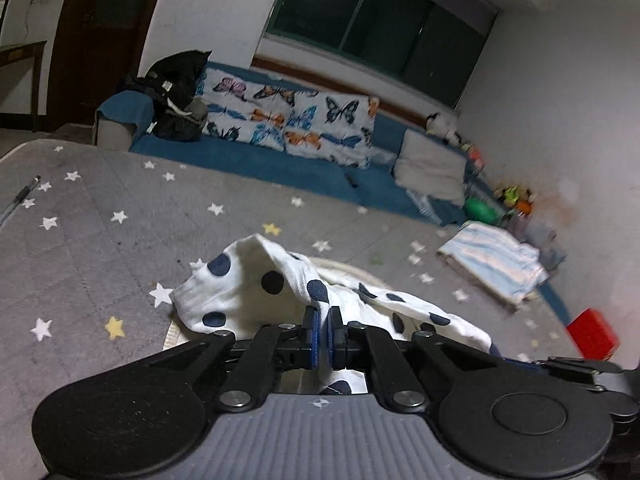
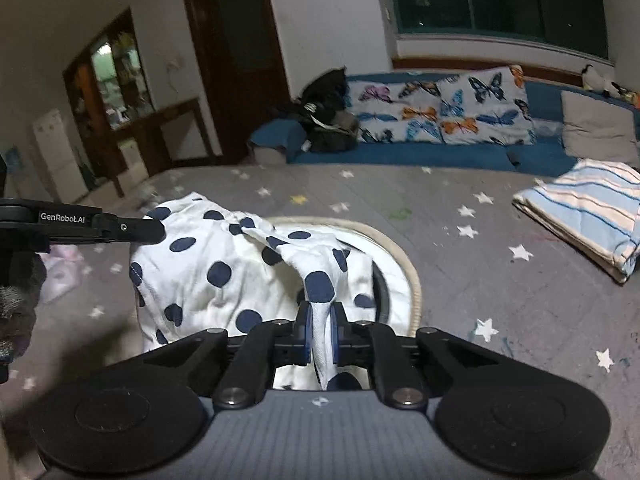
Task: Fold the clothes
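Observation:
A white garment with navy polka dots [image 1: 248, 284] hangs bunched above the grey star-patterned carpet. My left gripper [image 1: 322, 320] is shut on a fold of it, with a thin line of white showing between the blue pads. My right gripper [image 2: 322, 320] is shut on a twisted strip of the same garment [image 2: 208, 264], which runs between its fingers. In the right wrist view the left gripper [image 2: 156, 229] reaches in from the left at the garment's upper corner. At the right edge of the left wrist view, the right gripper [image 1: 560, 362] is partly visible.
A round cream-rimmed basket [image 2: 414, 280] lies under the garment. A folded blue-striped cloth [image 2: 588, 216] rests on the carpet to the right, and a red box [image 1: 592, 334] is near it. A blue sofa with butterfly cushions [image 2: 440, 112] lines the far wall.

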Demonstrator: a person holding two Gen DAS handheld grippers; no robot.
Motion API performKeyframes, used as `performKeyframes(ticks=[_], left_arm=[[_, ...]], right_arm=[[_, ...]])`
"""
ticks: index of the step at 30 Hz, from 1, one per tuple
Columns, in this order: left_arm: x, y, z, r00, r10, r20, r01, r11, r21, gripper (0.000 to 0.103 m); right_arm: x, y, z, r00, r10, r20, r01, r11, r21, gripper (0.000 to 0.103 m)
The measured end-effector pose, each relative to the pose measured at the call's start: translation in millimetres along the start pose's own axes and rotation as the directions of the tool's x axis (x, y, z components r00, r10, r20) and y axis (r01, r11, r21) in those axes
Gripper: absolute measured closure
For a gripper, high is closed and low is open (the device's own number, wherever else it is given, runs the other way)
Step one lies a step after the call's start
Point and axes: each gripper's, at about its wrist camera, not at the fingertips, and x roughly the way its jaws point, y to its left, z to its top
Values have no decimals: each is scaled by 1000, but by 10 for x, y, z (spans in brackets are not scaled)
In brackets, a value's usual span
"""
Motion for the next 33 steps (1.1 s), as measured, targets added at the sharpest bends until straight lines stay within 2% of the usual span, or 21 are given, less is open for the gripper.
performKeyframes(ticks=[5, 10, 14, 18, 21, 24, 27, 30, 33], left_arm=[[-485, -18, 28, 999, -37, 16, 37, 999, -6, 98], [-936, 1, -70, 999, -49, -11, 49, 999, 2, 98], [-1229, 81, -240, 996, -61, -70, 60, 998, -19, 98], [-1403, 194, -405, 987, -85, -133, 77, 995, -63, 98], [-1385, 218, -603, 977, -57, -207, 49, 998, -41, 98], [-1281, 262, -825, 957, -28, -288, 23, 999, -22, 97], [-1183, 333, -960, 944, 1, -330, -6, 1000, -14, 95], [-1165, 374, -999, 943, 21, -333, -23, 1000, 0, 93], [-1199, 413, -971, 951, 50, -305, -47, 999, 17, 79]], right_arm=[[-370, 69, 43, 996, 77, 48, -78, 997, 29, 96], [-773, 190, -25, 987, 151, 61, -152, 988, 21, 96], [-1053, 272, -164, 979, 202, 38, -202, 979, 8, 96], [-1255, 281, -290, 979, 202, -3, -202, 979, -4, 96], [-1380, 281, -389, 980, 196, -38, -197, 980, -11, 97], [-1320, 260, -492, 983, 160, -93, -162, 987, -19, 97], [-1212, 281, -507, 983, 139, -116, -143, 989, -26, 95], [-1017, 417, -380, 980, 161, -119, -168, 985, -44, 93], [-737, 587, -218, 971, 197, -132, -208, 976, -72, 93]])
